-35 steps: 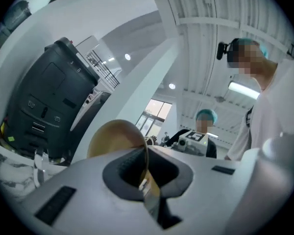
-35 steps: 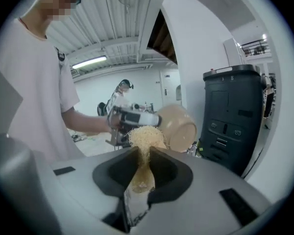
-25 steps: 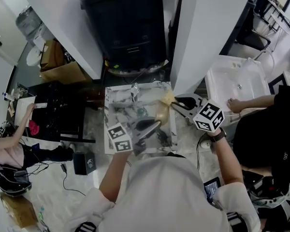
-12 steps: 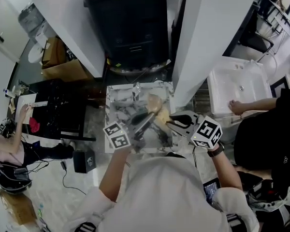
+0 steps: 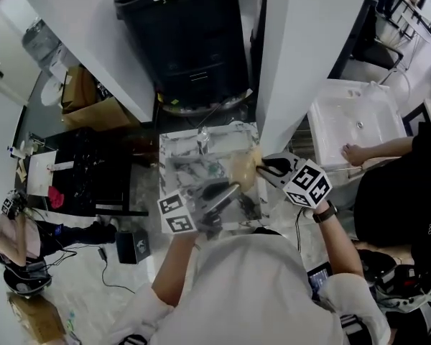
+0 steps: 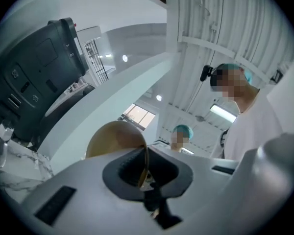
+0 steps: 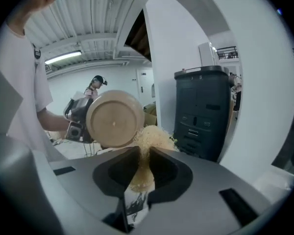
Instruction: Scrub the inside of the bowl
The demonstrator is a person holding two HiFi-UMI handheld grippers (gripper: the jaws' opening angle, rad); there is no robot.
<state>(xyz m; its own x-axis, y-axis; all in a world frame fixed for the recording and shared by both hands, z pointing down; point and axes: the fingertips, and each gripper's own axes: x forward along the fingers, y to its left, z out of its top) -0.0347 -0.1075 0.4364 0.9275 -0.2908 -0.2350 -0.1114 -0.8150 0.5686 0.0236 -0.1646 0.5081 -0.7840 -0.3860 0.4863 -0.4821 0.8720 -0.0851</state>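
My left gripper (image 6: 144, 168) is pinched tight on the thin rim of a tan bowl (image 6: 115, 138), held on edge in the air. My right gripper (image 7: 139, 165), jaws narrowly parted, clamps a straw-coloured fibre scrubber (image 7: 154, 138) that touches the bowl's edge. Below lies a marble-patterned table (image 5: 179, 153). Beyond it stands a black bin (image 5: 190, 42).

The bowl (image 7: 115, 119) and the scrubber (image 7: 152, 138) fill the gap between my left gripper (image 5: 233, 187) and my right gripper (image 5: 260, 165), so nothing else fits there. A white wall (image 5: 302, 56) stands close beside the right one. A big black bin (image 5: 190, 42) blocks the way behind the marble table (image 5: 174, 165). A small shiny post (image 5: 201, 141) stands at the table's back edge. The table's left side is bare, so I have room to pass there.
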